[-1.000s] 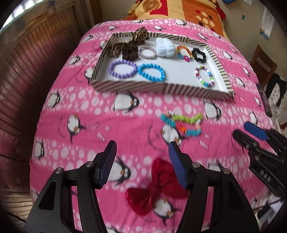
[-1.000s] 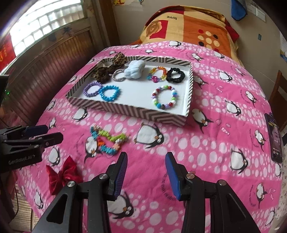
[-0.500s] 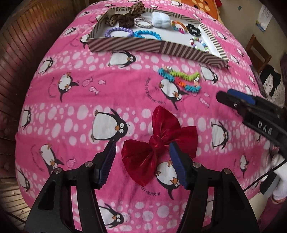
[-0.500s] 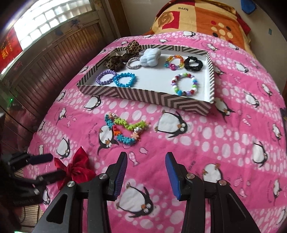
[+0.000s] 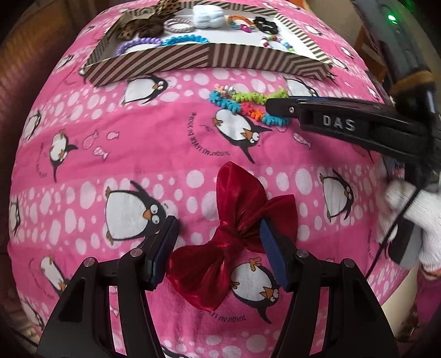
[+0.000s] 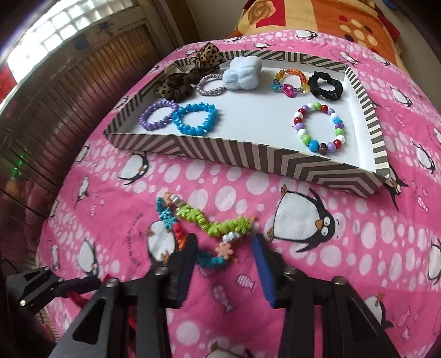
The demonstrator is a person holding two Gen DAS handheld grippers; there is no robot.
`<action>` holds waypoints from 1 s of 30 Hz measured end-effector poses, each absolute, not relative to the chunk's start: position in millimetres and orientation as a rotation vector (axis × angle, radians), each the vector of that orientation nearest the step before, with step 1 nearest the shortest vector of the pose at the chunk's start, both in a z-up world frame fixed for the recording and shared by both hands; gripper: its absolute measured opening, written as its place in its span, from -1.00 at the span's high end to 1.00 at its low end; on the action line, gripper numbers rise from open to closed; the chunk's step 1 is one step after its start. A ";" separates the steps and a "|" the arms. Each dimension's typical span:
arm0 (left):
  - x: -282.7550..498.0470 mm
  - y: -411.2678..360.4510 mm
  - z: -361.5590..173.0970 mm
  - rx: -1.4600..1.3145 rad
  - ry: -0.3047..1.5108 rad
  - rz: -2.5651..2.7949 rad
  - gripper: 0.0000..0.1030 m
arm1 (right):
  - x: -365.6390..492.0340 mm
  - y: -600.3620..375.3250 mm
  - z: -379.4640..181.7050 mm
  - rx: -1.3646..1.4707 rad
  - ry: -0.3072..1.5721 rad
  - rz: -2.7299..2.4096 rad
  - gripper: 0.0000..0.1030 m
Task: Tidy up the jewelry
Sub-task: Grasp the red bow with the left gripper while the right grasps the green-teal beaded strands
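A red satin bow [image 5: 231, 236] lies on the pink penguin blanket. My left gripper [image 5: 217, 234] is open, its fingers on either side of the bow's knot. A multicolour coiled hair tie bundle [image 6: 204, 228] lies in front of the striped tray [image 6: 248, 159]. My right gripper [image 6: 223, 250] is open around the bundle's near end. The bundle [image 5: 245, 103] and the right gripper also show in the left wrist view. The tray holds several bracelets, scrunchies and a leopard bow [image 6: 187, 74].
The tray [image 5: 209, 57] sits further up the bed. A wooden wall panel [image 6: 55, 91] runs along the left. An orange pillow [image 6: 317, 19] lies beyond the tray. The bed edge drops off close behind both grippers.
Both grippers have moved down and forward. The left one now straddles the red bow. The right one has closed in on the coiled bundle.
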State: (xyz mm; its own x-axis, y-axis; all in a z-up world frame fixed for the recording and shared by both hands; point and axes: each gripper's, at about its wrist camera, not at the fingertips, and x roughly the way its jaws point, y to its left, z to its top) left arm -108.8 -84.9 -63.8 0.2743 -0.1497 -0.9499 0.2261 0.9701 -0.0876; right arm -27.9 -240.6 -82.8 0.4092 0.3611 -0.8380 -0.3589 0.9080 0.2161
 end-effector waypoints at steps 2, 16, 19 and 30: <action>-107.9 -84.3 -63.4 0.075 1.258 -0.273 0.35 | -26.6 -240.4 -83.4 -0.026 1.044 0.446 0.72; -87.2 -80.0 -25.2 0.023 1.182 -0.272 0.75 | -38.5 -257.0 -34.1 0.013 0.941 0.512 0.76; -81.6 -78.6 -14.0 0.019 1.159 -0.262 0.75 | -40.6 -257.2 -22.3 0.009 0.918 0.525 0.76; -43.7 -69.5 26.6 -0.023 1.073 -0.226 0.75 | -28.1 -262.3 33.7 -0.018 0.830 0.566 0.76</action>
